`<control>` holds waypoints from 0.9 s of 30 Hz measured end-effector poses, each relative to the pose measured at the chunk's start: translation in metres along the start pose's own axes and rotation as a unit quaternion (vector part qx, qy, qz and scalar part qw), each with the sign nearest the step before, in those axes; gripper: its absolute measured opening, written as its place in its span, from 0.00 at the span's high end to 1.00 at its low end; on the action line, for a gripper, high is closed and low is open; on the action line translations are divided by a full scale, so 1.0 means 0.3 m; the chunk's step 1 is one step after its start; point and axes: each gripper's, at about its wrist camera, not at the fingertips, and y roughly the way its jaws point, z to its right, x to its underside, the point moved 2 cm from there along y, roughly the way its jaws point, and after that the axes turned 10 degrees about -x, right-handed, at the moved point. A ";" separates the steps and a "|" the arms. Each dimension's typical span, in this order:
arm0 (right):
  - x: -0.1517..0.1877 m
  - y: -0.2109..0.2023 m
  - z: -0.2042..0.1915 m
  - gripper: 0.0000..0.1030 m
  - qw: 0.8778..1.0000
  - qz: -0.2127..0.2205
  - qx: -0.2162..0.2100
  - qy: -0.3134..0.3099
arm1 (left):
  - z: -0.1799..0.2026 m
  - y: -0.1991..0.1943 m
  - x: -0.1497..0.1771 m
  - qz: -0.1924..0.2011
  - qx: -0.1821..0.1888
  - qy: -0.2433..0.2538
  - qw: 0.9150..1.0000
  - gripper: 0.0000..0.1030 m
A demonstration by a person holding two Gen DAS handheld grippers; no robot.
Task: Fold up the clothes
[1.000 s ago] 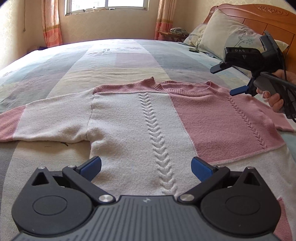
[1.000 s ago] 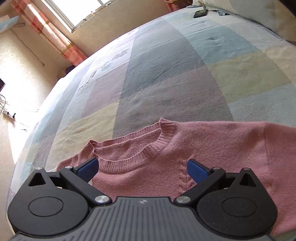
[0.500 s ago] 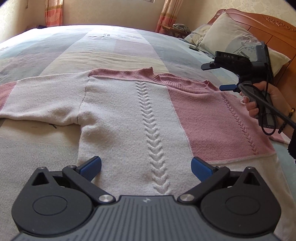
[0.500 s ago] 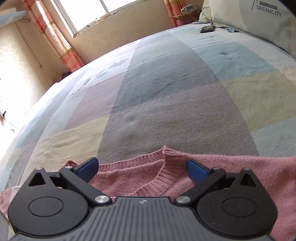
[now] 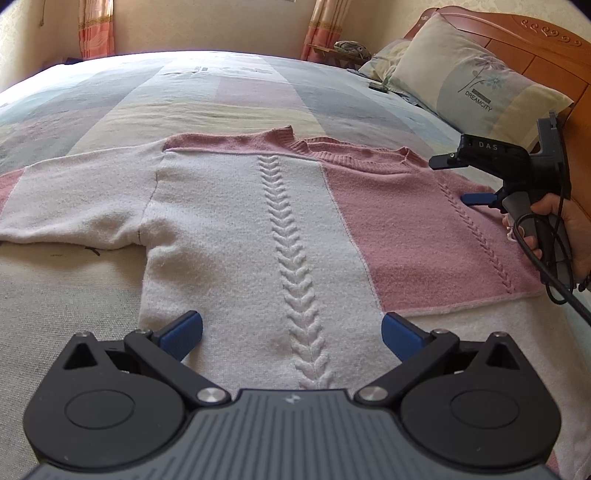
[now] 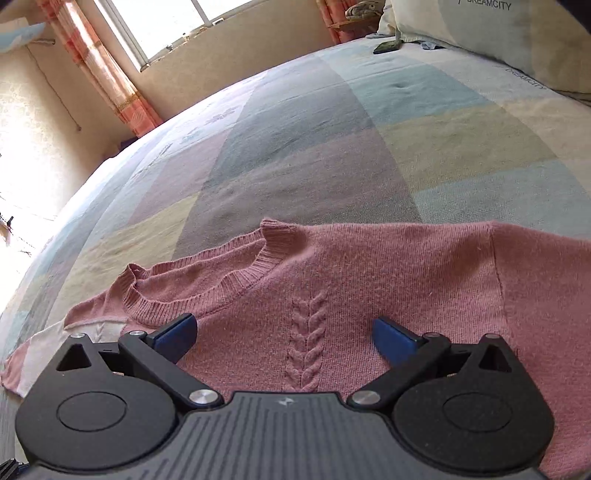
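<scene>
Lying flat and face up on the bed's pastel patchwork quilt [image 5: 229, 85], the pink and cream cable-knit sweater [image 5: 258, 221] is spread with its ribbed neckline away from the left wrist camera and one cream sleeve stretched out to the left. Only that left wrist view shows the garment's whole layout: the cream panel with its braided cable at centre, the pink panel to the right, and the cream hem band nearest the lens. The left gripper [image 5: 291, 338] hovers low over the hem, its blue-padded fingers [image 5: 183, 332] spread wide with nothing between them.

Farther right in the same view, a hand [image 5: 561, 225] holds the right gripper [image 5: 461, 181] by its handle above the sweater's pink shoulder, a black cable trailing down from it. A cream floral pillow [image 5: 469, 77] printed "DREAMCITY" leans against the wooden headboard [image 5: 517, 33].

Only the right wrist view shows the neckline close up, along with the bright window [image 6: 177, 26] and orange checked curtain [image 6: 107, 70] beyond the bed. There the right gripper [image 6: 284, 336] has its fingers parted wide, straddling the pink cable braid just below the collar and gripping nothing. A small dark phone-like object [image 6: 386, 47] lies on the quilt near the pillow.
</scene>
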 end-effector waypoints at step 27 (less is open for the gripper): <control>0.317 -0.327 -0.133 0.00 0.998 -0.041 0.012 -0.044 | 0.045 -0.050 0.005 0.032 -0.009 0.025 0.999 0.01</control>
